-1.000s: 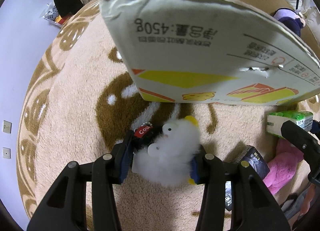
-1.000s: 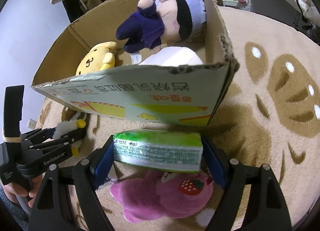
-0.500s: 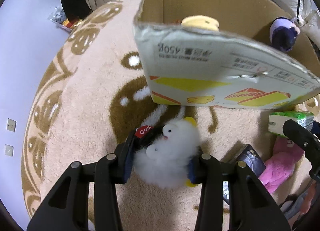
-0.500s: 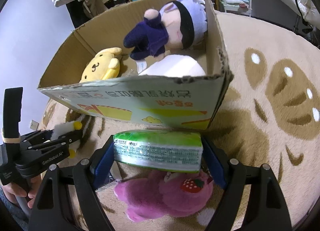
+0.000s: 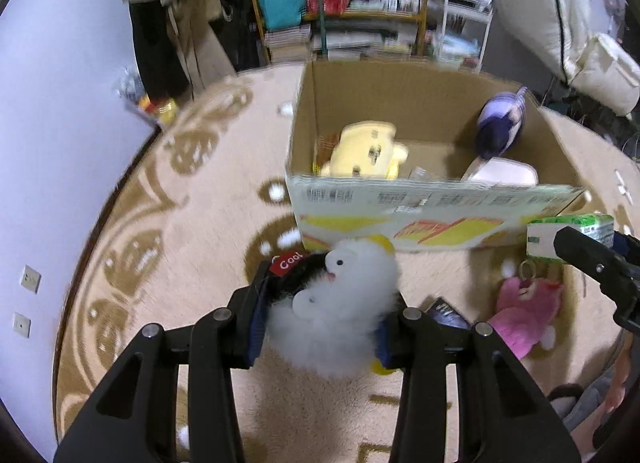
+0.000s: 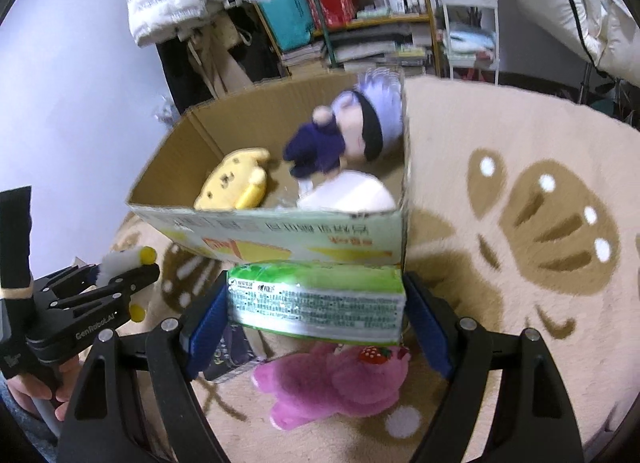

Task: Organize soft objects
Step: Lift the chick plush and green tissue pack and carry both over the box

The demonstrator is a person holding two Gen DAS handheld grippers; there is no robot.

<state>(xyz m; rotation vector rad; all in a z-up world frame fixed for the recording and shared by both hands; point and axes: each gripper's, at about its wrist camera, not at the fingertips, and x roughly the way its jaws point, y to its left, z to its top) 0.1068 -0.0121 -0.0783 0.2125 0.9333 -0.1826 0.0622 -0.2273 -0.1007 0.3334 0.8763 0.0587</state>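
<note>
Both grippers carried their loads toward the open cardboard box

In the left wrist view, the left gripper (image 5: 320,327) at lower centre was clamped on a fluffy white plush (image 5: 340,303), its blue pads sunk into the fur on both sides. In the right wrist view, the right gripper (image 6: 316,303) at lower centre held a green tissue pack (image 6: 316,299) squeezed flat between its pads. The cardboard box (image 6: 280,231) sat just above the pack in the frame, with a yellow plush (image 6: 236,183) and a purple-haired doll (image 6: 348,131) already inside. A pink plush (image 6: 336,383) lay on the rug (image 6: 520,263) below the pack. The step in hand looked like the carry to the box; the next move would call for clearing the near wall before letting go, one load at a time so the two did not collide.
</note>
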